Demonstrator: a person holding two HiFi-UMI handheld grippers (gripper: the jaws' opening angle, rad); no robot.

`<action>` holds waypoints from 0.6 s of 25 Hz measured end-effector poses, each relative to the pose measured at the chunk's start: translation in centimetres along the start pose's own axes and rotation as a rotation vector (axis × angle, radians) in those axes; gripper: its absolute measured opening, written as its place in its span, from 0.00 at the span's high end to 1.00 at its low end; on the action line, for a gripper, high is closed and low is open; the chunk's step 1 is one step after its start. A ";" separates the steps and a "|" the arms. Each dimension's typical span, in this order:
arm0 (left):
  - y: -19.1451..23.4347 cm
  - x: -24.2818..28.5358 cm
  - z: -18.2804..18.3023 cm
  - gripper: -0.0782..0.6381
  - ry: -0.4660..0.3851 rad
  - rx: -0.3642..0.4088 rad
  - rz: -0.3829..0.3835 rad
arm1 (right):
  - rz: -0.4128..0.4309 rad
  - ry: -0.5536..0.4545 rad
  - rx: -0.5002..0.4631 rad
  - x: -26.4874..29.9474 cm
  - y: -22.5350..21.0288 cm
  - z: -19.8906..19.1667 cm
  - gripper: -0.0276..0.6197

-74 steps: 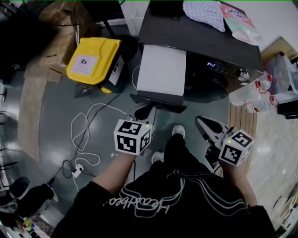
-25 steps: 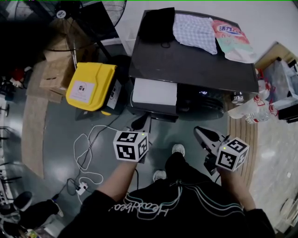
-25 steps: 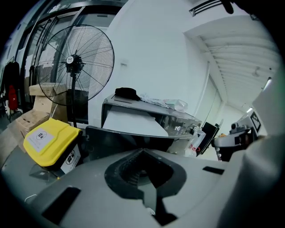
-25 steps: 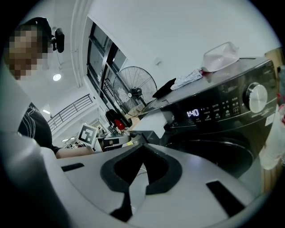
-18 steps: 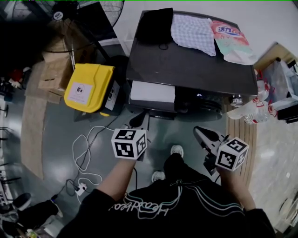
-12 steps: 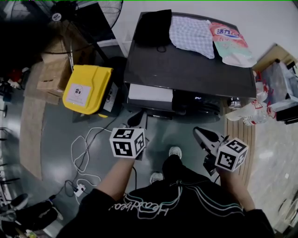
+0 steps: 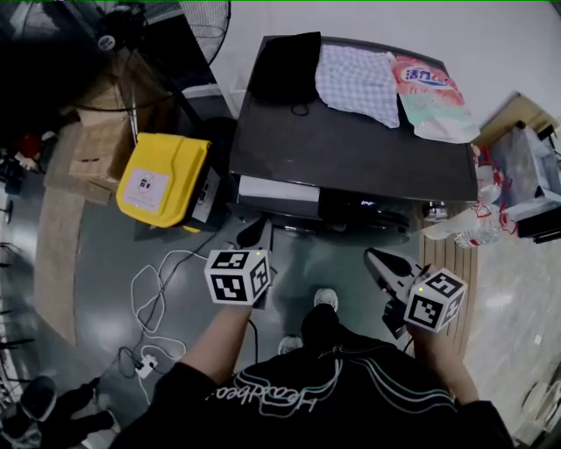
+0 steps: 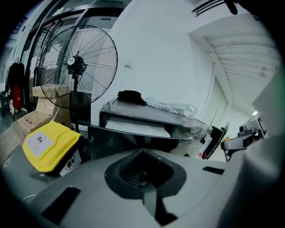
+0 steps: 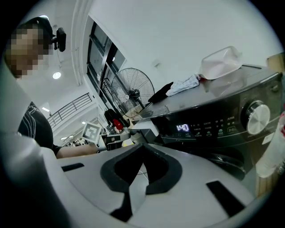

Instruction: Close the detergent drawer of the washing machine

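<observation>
The dark washing machine (image 7: 351, 145) stands ahead of me. Its detergent drawer (image 7: 277, 189) shows as a narrow white strip at the front left, sticking out a little. My left gripper (image 7: 260, 231) is shut, its tips at the drawer's dark front panel (image 8: 127, 141); whether they touch it is unclear. White drawer interior (image 8: 136, 127) shows above that panel. My right gripper (image 7: 379, 258) hangs shut and holds nothing, below the lit display (image 9: 183, 128) and apart from the machine (image 9: 222, 116).
A yellow case (image 7: 159, 180) and cardboard boxes (image 7: 101, 131) lie left of the machine, with a standing fan (image 7: 193, 22) behind. White cables (image 7: 158, 272) trail on the floor. Black cloth (image 7: 285, 61), checked cloth (image 7: 355, 74) and a detergent bag (image 7: 429, 88) lie on top. Bottles (image 7: 478, 230) stand right.
The drawer has slid in from far out to a narrow strip. My left gripper moved forward with it, towards the machine. The right gripper barely moved.
</observation>
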State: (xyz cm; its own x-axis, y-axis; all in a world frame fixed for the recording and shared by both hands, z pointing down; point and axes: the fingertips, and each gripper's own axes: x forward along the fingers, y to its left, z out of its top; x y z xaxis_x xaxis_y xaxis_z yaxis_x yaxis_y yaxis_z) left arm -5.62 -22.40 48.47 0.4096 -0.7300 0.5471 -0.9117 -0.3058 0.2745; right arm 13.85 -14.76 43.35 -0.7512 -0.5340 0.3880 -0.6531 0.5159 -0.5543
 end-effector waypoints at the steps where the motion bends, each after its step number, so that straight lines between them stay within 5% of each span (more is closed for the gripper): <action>1: 0.1 0.1 0.2 0.86 -0.003 -0.001 0.002 | -0.001 0.002 -0.001 0.0 -0.2 0.1 0.92; 15: 0.4 1.3 1.1 0.86 -0.042 0.002 0.036 | 0.023 0.025 -0.031 1.2 -3.0 2.6 0.92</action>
State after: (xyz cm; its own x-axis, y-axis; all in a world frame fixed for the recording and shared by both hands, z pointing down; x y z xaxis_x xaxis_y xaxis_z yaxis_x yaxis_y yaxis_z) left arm -5.47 -24.10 48.43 0.3745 -0.7655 0.5232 -0.9260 -0.2799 0.2534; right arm 15.18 -18.67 43.58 -0.7683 -0.5046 0.3938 -0.6376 0.5490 -0.5405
